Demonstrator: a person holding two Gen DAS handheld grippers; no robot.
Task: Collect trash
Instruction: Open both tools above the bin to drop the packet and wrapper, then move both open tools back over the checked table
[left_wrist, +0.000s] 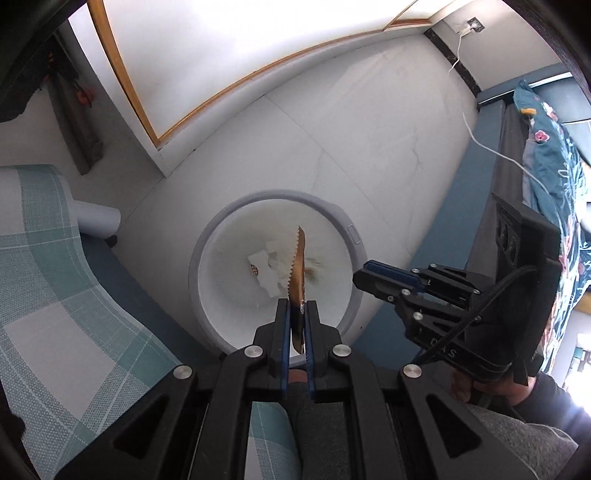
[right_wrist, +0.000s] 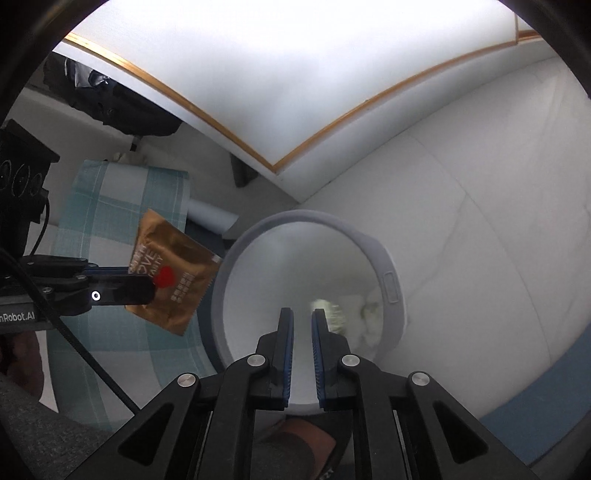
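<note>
My left gripper (left_wrist: 296, 309) is shut on a gold foil wrapper (left_wrist: 297, 269) with a serrated edge and holds it edge-on above the round grey trash bin (left_wrist: 207, 240). The right wrist view shows the wrapper (right_wrist: 173, 273) flat, with a red heart, held left of the bin (right_wrist: 391, 273). White paper scraps (left_wrist: 267, 271) lie in the bin. My right gripper (right_wrist: 303, 314) hangs over the bin's mouth, its jaws a narrow gap apart with nothing between them. It also shows in the left wrist view (left_wrist: 369, 277) at the bin's right rim.
A teal and white checked cloth (left_wrist: 55, 280) covers a surface left of the bin. A blue bed frame (left_wrist: 484, 155) with floral bedding (left_wrist: 557, 158) and a white cable (left_wrist: 480, 140) stands to the right. White tiled floor (left_wrist: 351, 122) and a wood-trimmed white panel (left_wrist: 207, 55) lie beyond.
</note>
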